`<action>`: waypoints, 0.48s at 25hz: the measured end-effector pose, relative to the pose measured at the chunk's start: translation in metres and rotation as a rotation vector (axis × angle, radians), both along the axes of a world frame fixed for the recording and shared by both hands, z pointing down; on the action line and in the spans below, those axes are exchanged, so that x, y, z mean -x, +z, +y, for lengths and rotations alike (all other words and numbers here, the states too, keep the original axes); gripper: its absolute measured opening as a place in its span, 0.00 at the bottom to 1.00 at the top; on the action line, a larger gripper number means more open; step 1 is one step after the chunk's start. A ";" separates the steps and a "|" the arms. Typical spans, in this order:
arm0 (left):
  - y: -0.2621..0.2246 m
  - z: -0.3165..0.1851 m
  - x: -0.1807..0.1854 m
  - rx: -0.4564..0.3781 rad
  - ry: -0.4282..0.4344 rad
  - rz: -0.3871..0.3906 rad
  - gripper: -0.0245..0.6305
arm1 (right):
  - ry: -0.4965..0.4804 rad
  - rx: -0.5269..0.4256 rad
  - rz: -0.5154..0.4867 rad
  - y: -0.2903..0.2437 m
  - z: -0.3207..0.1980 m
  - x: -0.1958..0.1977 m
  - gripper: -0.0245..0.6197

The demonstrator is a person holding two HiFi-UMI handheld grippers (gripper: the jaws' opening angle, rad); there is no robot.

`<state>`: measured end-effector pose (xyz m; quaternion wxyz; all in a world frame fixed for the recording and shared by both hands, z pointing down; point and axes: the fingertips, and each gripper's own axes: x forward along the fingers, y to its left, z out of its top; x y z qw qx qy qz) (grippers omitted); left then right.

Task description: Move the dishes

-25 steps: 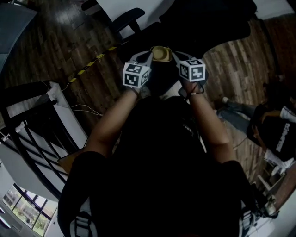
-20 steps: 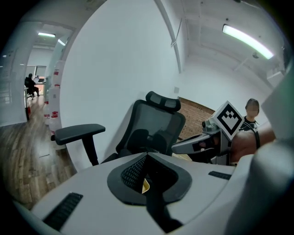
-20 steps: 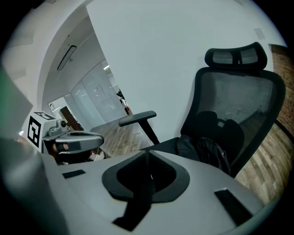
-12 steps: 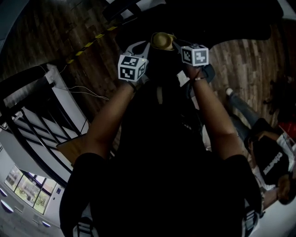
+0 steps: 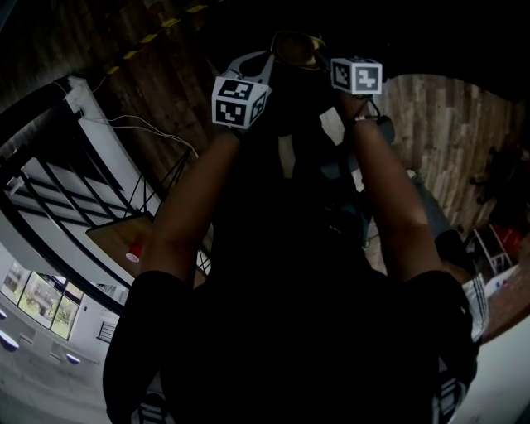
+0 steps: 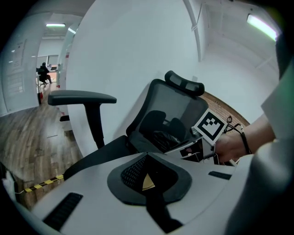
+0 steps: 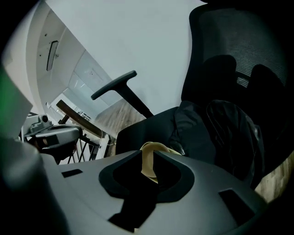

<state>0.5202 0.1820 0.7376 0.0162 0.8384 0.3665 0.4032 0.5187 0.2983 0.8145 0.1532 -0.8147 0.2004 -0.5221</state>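
A yellow bowl (image 5: 294, 48) hangs in the air ahead of me, pinched from both sides. My left gripper (image 5: 267, 60) is shut on its left rim, and only a yellow sliver (image 6: 147, 182) shows between its jaws in the left gripper view. Opposite it, my right gripper (image 5: 320, 55) is shut on the other rim (image 7: 149, 161), which curls up out of the jaw gap. The bowl's inside is hidden in dim light.
A black mesh office chair (image 6: 177, 112) with a dark jacket (image 7: 220, 133) on its seat stands just ahead, its armrest (image 6: 82, 97) to the left. Dark wooden floor with yellow-black tape (image 5: 157, 25) lies below. A black railing (image 5: 66, 207) runs at my left.
Both grippers and the bowl have shifted upward in the head view while the floor swung past beneath. The hold on the bowl is unchanged.
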 end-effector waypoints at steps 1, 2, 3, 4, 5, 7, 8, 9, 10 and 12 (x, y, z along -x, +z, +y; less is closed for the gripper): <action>0.005 -0.001 -0.003 -0.003 -0.004 -0.007 0.03 | -0.005 0.000 -0.010 0.007 -0.001 -0.003 0.15; 0.010 -0.001 -0.005 -0.006 -0.007 -0.014 0.03 | -0.008 -0.004 -0.023 0.013 -0.003 -0.004 0.15; 0.015 -0.002 -0.005 -0.011 -0.010 -0.022 0.03 | -0.010 -0.010 -0.041 0.020 -0.004 -0.003 0.15; 0.021 -0.003 -0.005 -0.016 -0.016 -0.030 0.03 | -0.015 -0.012 -0.056 0.027 -0.004 -0.002 0.15; 0.027 -0.004 -0.005 -0.022 -0.023 -0.037 0.03 | -0.025 -0.008 -0.068 0.035 -0.005 -0.001 0.15; 0.039 -0.006 -0.006 -0.028 -0.042 -0.055 0.03 | -0.044 0.004 -0.093 0.051 -0.004 -0.002 0.15; 0.045 -0.007 -0.007 -0.025 -0.051 -0.066 0.03 | -0.045 0.004 -0.109 0.059 -0.003 -0.002 0.15; 0.050 -0.007 -0.007 -0.020 -0.060 -0.078 0.03 | -0.043 0.001 -0.122 0.066 -0.003 -0.003 0.15; 0.055 -0.006 -0.007 -0.015 -0.065 -0.090 0.03 | -0.042 -0.001 -0.129 0.072 -0.002 -0.005 0.15; 0.062 -0.006 -0.005 -0.011 -0.069 -0.107 0.03 | -0.053 -0.001 -0.139 0.083 -0.003 -0.007 0.15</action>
